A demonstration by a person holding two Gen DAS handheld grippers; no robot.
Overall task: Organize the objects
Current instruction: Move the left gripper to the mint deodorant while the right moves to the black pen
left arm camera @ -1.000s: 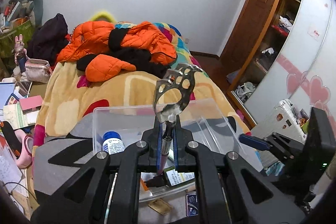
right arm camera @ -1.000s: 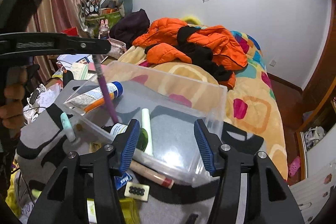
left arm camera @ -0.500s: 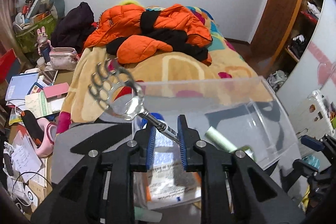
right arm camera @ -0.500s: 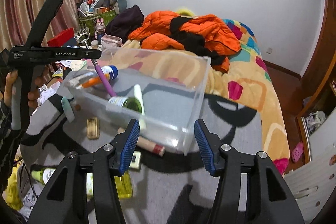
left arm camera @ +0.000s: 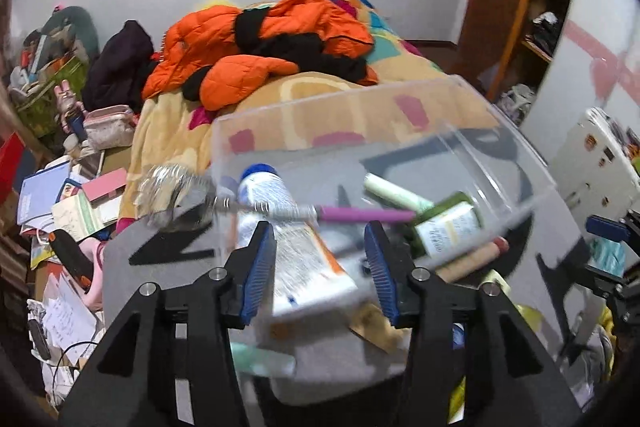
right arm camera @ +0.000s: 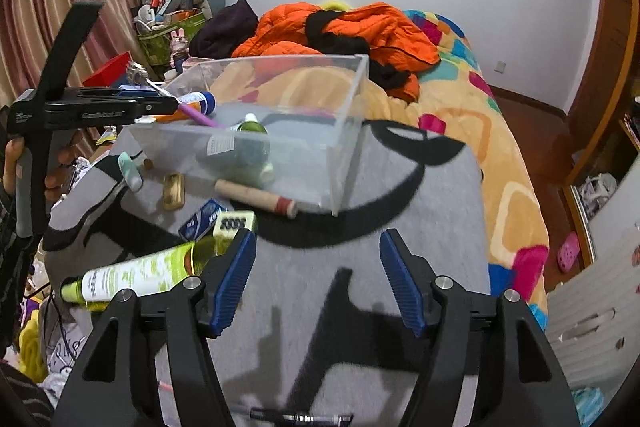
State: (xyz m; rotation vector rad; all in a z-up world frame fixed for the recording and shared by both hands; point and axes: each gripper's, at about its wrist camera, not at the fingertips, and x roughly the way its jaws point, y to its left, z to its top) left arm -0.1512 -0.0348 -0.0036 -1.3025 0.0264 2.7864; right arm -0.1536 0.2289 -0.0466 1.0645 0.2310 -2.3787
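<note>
Judging from my released left gripper [left arm camera: 320,263], the back scratcher [left arm camera: 304,213] just ahead lies across the clear bin [right arm camera: 348,131] wall beside tube and bottle, while near my spread, empty right gripper [right arm camera: 318,279] the green bottle [right arm camera: 140,277] and wooden stick [right arm camera: 256,197] remain outside.

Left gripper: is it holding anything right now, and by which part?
Nothing. The left gripper is open, and the purple-handled back scratcher lies across the clear bin, its metal claw over the rim. The right gripper is open and empty.
</note>
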